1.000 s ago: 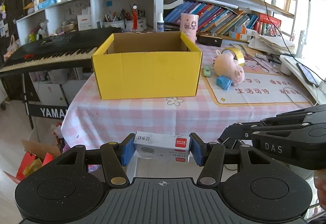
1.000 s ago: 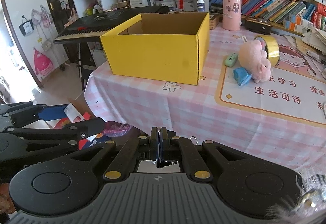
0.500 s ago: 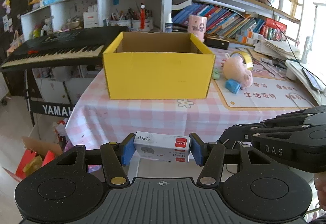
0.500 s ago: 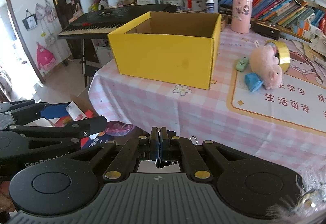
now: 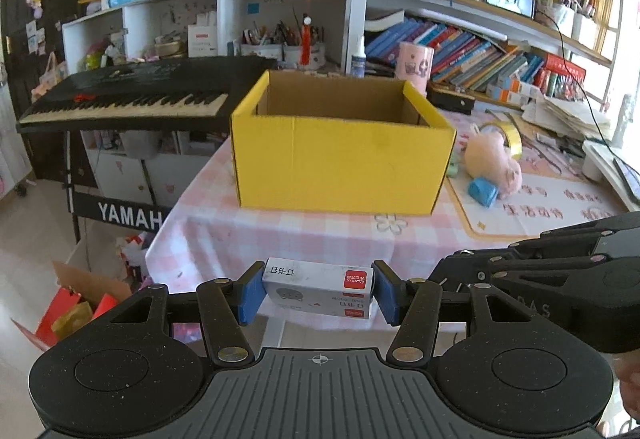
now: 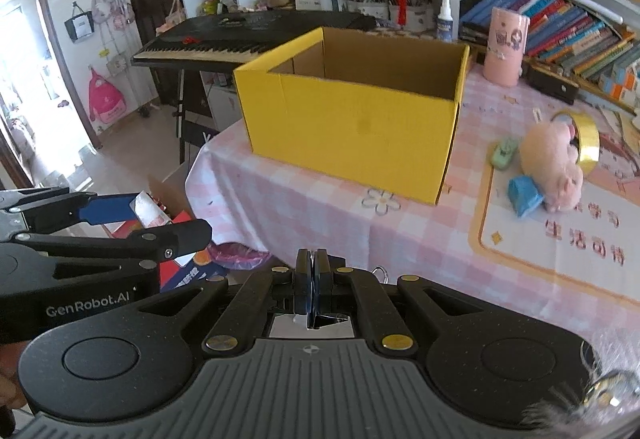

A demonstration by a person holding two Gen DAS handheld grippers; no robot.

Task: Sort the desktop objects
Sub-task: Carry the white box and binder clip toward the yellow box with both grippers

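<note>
Both grippers have drifted sideways, so the yellow box [image 5: 342,155] now sits nearer centre in the left wrist view. Risk, as I judge it: the staple box [image 5: 318,293] is only clamped end to end and could twist out before clearing the box's near wall. Left gripper [image 5: 318,293] part-spread, pinching the staple box short of the yellow box; right gripper [image 6: 311,279] pressed together, something small and metallic below its pads, unclear if held.

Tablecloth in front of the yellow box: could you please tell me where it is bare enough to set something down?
Bare checked tablecloth runs between the yellow box and the table's near edge. It is crowded right of the box: plush pig, tape roll, blue block.
</note>
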